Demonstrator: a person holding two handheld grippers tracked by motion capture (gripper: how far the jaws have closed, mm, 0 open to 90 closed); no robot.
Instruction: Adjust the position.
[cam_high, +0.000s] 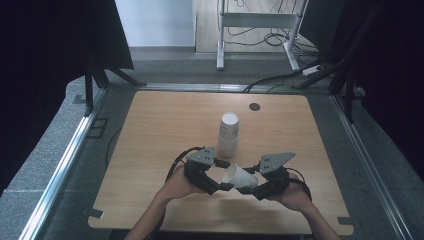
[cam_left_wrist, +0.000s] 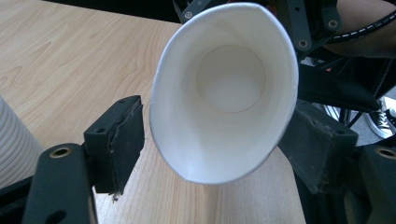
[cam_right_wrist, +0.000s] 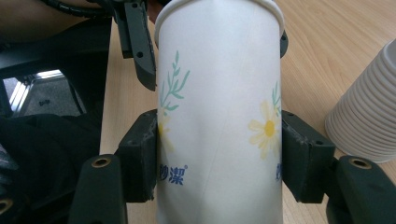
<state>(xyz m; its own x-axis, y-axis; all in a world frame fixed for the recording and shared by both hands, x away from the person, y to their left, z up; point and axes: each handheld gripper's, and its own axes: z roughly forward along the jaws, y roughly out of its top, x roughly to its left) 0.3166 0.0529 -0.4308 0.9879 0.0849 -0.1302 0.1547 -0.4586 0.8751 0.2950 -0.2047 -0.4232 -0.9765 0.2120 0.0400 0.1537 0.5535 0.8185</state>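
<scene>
- High view: a pale wooden worktop (cam_high: 150, 150) with rounded corners carries an upright stack of white paper cups (cam_high: 228, 134) near its middle. Nearer the person, the left tongs (cam_high: 224, 175) and the right tongs (cam_high: 248, 187) face each other, each in a hand, with a single white paper cup printed with yellow daisies and green sprigs (cam_high: 239, 176) lying on its side between them, its mouth turned toward the left tongs. A small dark round disc (cam_high: 255, 106) sits on the far part of the worktop, well apart from the stack.
- Left gripper view: the cup's open mouth (cam_left_wrist: 224, 91) faces the camera — its rim squeezed into an oval. The left tongs (cam_left_wrist: 217, 144) stand spread; the pad on the picture's right seems to touch the cup wall, while the other pad stands just clear of it, so they do not clamp it. The ribbed edge of the cup stack (cam_left_wrist: 14, 140) shows at the left border.
- Right gripper view: the right tongs (cam_right_wrist: 218, 158) are closed on the cup's body (cam_right_wrist: 219, 116) — both pads pressed against its sides, near the base end. The cup stack (cam_right_wrist: 369, 112) stands at the right edge on the worktop.
</scene>
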